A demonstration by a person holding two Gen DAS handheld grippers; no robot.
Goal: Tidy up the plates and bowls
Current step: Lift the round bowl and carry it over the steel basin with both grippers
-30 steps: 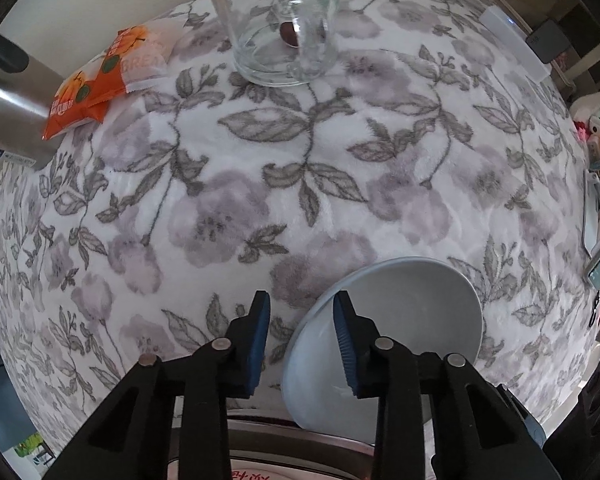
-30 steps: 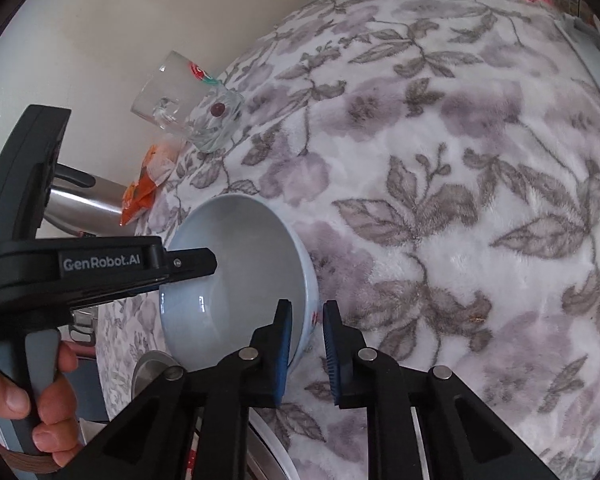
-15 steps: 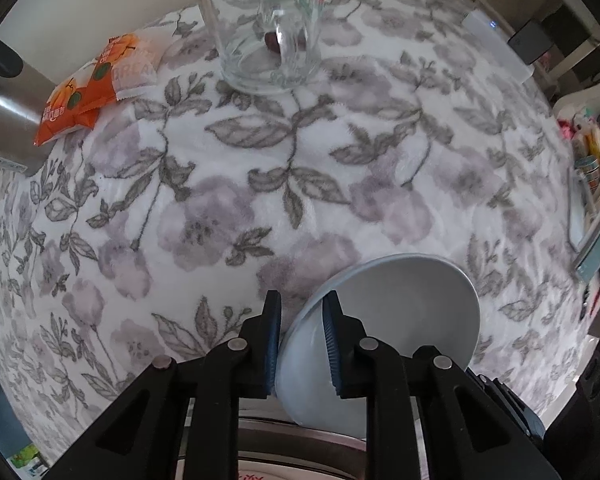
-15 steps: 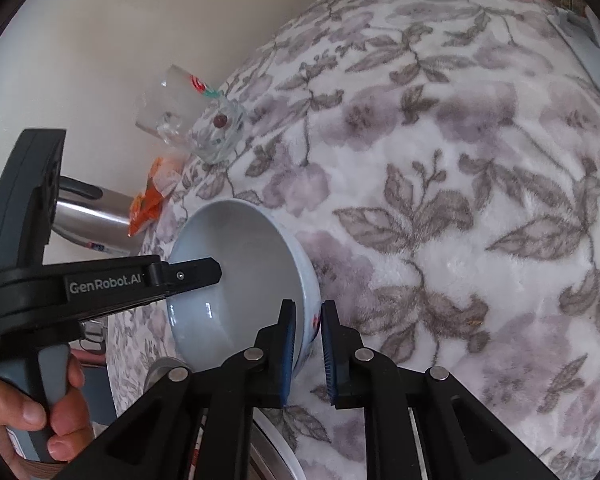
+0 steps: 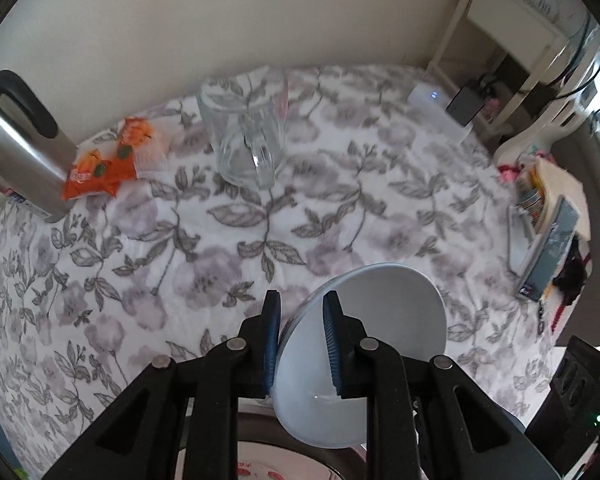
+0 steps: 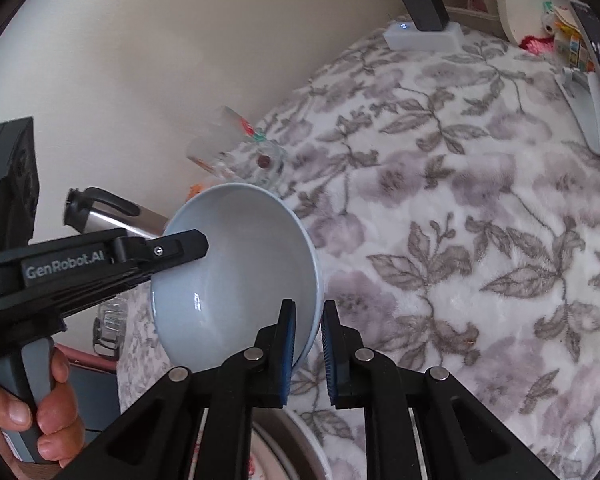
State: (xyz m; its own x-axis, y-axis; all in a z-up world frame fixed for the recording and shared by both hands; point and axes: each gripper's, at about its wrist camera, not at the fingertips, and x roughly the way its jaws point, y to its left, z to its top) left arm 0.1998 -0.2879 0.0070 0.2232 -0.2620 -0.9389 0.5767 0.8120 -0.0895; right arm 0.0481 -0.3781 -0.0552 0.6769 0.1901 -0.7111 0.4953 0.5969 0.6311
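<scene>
Bowl [image 6: 236, 280] lifted; both grippers' fingers [image 5: 270, 340] pinch its rim.

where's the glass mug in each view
Left wrist: glass mug upper centre, upright on the floral cloth, right of the orange packet.
Right wrist: mug centre-left near the wall, just above the bowl.
Shared landmark: steel kettle, left of the mug in both.

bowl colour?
Plain pale blue-grey bowl, no pattern; shows best in the right wrist view.
</scene>
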